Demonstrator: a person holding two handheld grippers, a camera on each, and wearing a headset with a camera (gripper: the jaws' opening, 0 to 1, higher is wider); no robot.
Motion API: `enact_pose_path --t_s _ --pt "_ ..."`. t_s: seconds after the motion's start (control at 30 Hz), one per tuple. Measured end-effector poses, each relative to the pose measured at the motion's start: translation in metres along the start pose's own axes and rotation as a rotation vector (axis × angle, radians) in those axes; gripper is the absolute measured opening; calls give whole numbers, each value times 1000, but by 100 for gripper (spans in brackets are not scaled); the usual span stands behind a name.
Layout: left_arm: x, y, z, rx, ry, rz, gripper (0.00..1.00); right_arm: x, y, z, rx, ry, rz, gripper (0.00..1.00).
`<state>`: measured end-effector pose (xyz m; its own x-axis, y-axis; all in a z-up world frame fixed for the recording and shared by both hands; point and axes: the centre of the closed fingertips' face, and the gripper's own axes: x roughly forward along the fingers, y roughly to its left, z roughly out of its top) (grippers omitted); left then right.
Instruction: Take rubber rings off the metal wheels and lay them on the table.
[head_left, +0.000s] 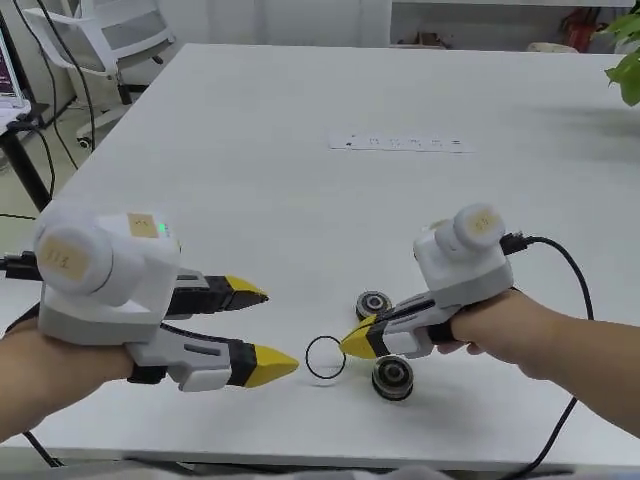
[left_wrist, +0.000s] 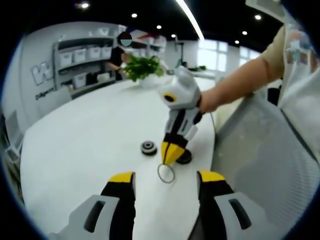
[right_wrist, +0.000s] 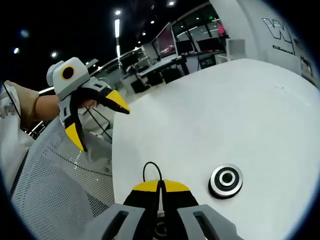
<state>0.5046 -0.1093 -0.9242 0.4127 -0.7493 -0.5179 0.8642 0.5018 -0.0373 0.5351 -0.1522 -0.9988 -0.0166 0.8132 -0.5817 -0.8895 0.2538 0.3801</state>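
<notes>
A thin black rubber ring lies at the near edge of the white table. My right gripper is shut on the ring's edge; in the right gripper view the ring loops out from the closed yellow tips. One metal wheel rests just beyond the right gripper, and another lies under it, closer to me. My left gripper is open, its jaws pointing at the ring from the left with nothing between them. From the left gripper, I see the ring, the right gripper and a wheel.
A strip of paper lies mid-table, farther away. A black cable trails from the right gripper off the table's front edge. An office chair stands past the far left corner and a plant at the far right.
</notes>
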Motion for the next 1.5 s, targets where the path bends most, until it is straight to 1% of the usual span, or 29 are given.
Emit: enact_pose_path --t_s 0.27,0.37,0.5,0.63,0.8,1.13,1.3,1.5 --pt "1 0 -1 -1 5 0 50 0 -2 -4 -5 11 -8 0" --pt "1 -1 -2 -1 9 -1 50 -1 -2 -4 1 5 -5 0" --pt "1 -1 -3 -3 10 -2 50 -1 -2 -5 -2 6 -10 2" --pt "1 -1 -4 0 15 -2 50 -3 -4 -5 -3 3 -19 6" --pt "0 0 -4 2 17 -1 51 -6 -5 -4 -3 -3 -23 9" --pt "2 0 0 14 24 -7 51 -21 -5 6 -2 -57 -30 12" --pt "6 0 3 22 31 -14 51 -34 -7 12 14 -103 -39 13" --pt "12 0 7 35 38 -23 51 -46 -7 14 19 -137 -47 14"
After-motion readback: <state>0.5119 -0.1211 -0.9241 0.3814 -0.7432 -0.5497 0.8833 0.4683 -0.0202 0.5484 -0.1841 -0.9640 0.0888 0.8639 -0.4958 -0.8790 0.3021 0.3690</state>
